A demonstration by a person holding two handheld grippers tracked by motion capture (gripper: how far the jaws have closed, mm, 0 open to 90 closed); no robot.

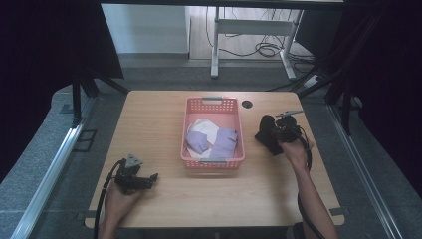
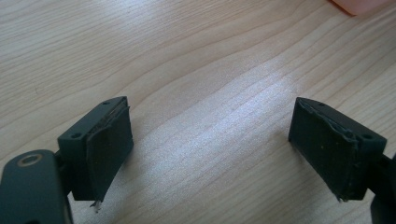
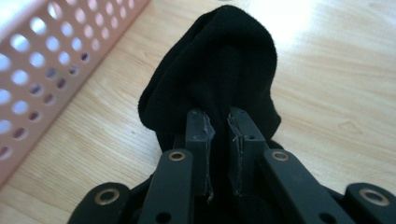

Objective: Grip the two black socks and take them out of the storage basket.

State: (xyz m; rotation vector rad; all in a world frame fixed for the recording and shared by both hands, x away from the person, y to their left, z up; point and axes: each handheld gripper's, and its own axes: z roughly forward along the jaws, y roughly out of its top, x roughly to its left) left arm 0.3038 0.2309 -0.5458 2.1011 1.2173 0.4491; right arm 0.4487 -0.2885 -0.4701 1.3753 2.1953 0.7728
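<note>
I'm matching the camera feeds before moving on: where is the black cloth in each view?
High view: black cloth right of the pink basket, at the right gripper.
Left gripper view: not in it; bare table between open jaws.
Right gripper view: centre, pinched between the jaws.
Shared landmark: the pink basket, seen at that view's left edge and in the left gripper view's top right corner.

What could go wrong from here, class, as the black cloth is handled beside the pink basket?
1. The right gripper pinches only a fold of the black cloth, so it might slip free.
2. The hanging cloth could snag the pink basket rim.
3. The left gripper sits open over bare table, too far to help.
</note>
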